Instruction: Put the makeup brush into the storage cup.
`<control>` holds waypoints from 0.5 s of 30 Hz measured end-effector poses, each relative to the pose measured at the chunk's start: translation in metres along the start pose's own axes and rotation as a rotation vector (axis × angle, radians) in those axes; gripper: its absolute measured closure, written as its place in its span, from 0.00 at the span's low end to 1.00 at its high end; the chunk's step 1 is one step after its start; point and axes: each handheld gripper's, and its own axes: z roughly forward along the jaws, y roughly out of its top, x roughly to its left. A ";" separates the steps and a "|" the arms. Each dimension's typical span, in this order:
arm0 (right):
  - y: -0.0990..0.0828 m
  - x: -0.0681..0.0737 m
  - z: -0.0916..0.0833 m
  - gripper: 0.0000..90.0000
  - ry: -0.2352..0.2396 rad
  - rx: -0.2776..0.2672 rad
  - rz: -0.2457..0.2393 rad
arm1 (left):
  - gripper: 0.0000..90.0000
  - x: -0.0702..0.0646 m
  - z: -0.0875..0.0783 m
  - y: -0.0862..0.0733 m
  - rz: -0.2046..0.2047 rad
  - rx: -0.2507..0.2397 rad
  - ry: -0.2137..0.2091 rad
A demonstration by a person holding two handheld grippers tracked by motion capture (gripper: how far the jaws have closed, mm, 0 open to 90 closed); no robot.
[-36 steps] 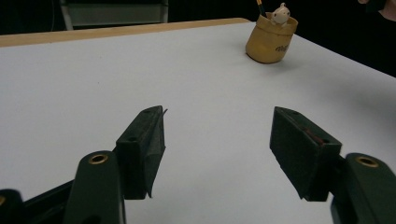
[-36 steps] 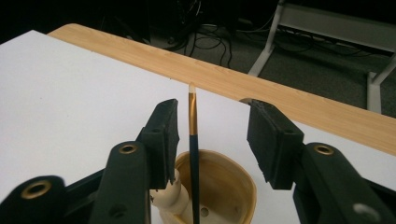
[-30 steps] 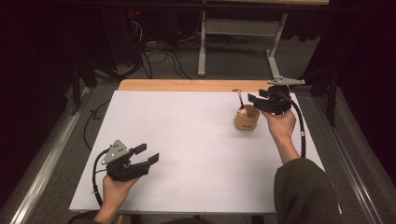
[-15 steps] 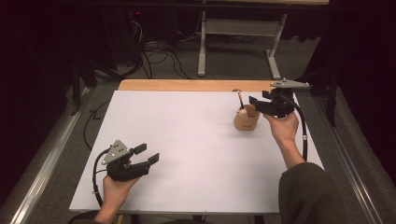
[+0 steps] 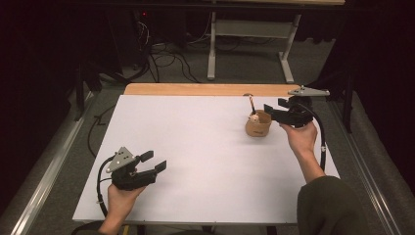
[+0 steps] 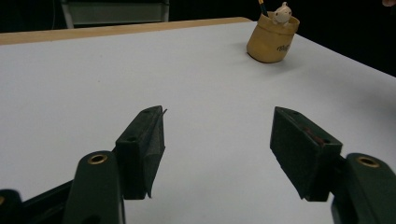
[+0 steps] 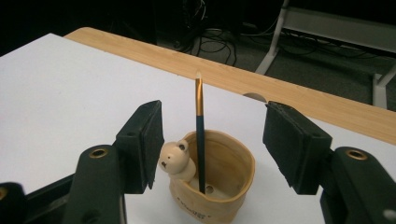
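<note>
Right now my right fingers stand wide apart, one on each side of the cup, and they have just been opening. They hold nothing. The pen stands between them, but they do not touch it. It stands up in the cup, with its gold end at the top. A little bear sits on the cup's rim, just beside the pen and close to my left-hand finger in the right gripper view.

From above, the cup sits on the white bench, near its far right side. My right fingers are just beside it, a bit above its rim. My right hand holds them from the near side.

My left fingers are wide too, and hold nothing. They are low over the bench near its front left corner, well apart from the cup. My left hand comes in from the bottom edge. In the left gripper view I see bare white bench between my left fingers, and the cup far off near the back edge.
</note>
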 end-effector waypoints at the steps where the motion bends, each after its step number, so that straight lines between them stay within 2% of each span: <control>1: -0.001 0.001 -0.001 0.45 0.002 0.000 -0.002 | 0.40 0.000 0.001 0.000 0.001 0.001 -0.001; 3: -0.002 0.003 -0.002 0.45 0.009 -0.005 -0.019 | 0.40 -0.001 0.002 0.000 0.006 0.006 -0.003; 15: -0.008 0.014 -0.008 0.44 0.049 -0.013 -0.035 | 0.39 -0.001 0.001 0.000 0.006 0.001 0.004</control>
